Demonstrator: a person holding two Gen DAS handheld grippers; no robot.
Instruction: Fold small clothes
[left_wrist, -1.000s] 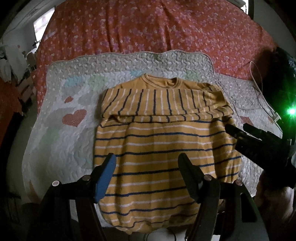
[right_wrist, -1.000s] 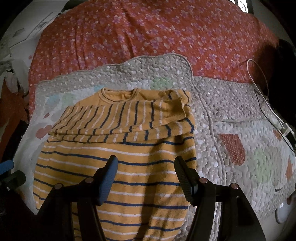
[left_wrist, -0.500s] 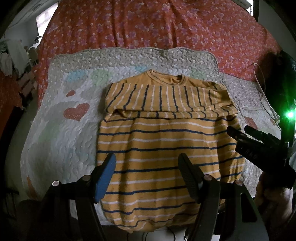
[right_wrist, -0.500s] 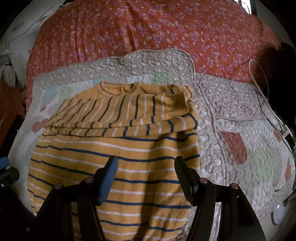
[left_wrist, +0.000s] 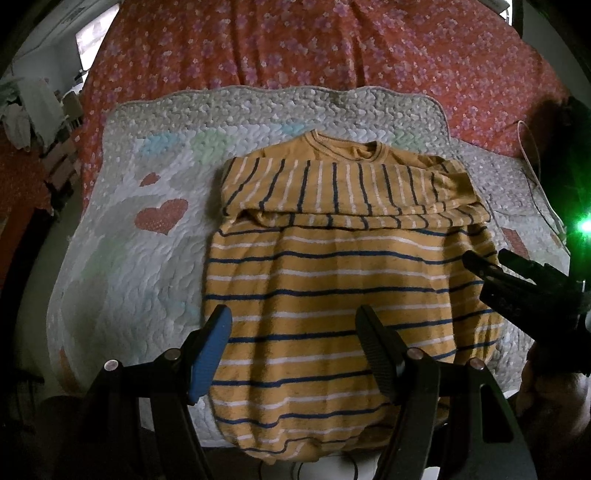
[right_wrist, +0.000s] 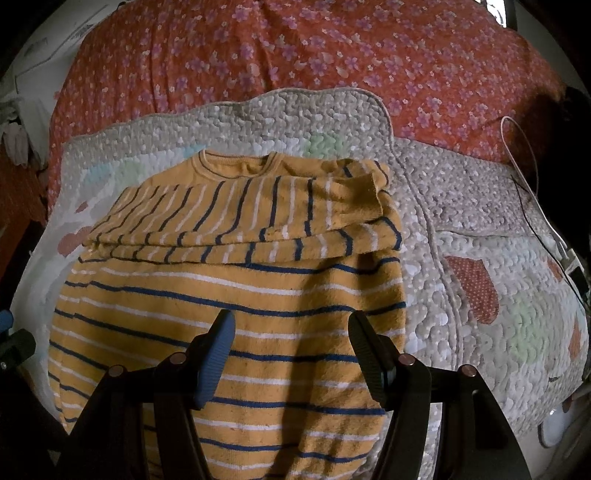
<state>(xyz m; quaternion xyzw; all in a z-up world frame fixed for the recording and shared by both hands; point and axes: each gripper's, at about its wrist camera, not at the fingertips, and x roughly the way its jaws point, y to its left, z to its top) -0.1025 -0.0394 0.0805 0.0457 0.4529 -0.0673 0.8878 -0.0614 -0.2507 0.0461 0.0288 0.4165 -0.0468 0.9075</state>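
Note:
A yellow sweater with navy and white stripes (left_wrist: 332, 280) lies flat on a quilted mat (left_wrist: 140, 266), neck away from me, both sleeves folded across its chest. It also shows in the right wrist view (right_wrist: 221, 295). My left gripper (left_wrist: 293, 321) is open and empty, hovering over the sweater's lower half. My right gripper (right_wrist: 291, 325) is open and empty above the sweater's lower right part. From the left wrist view the right gripper (left_wrist: 487, 262) shows at the sweater's right edge.
The quilted mat (right_wrist: 480, 229) with heart patches lies on a red floral bedspread (left_wrist: 332, 48). A white cable (right_wrist: 532, 177) runs along the bed's right side. A green light (left_wrist: 583, 225) glows at the far right. Clutter stands left of the bed.
Both grippers have drawn back slightly toward the sweater's hem, so the sweater sits lower and farther in view. Both stay open. The sweater has not moved.

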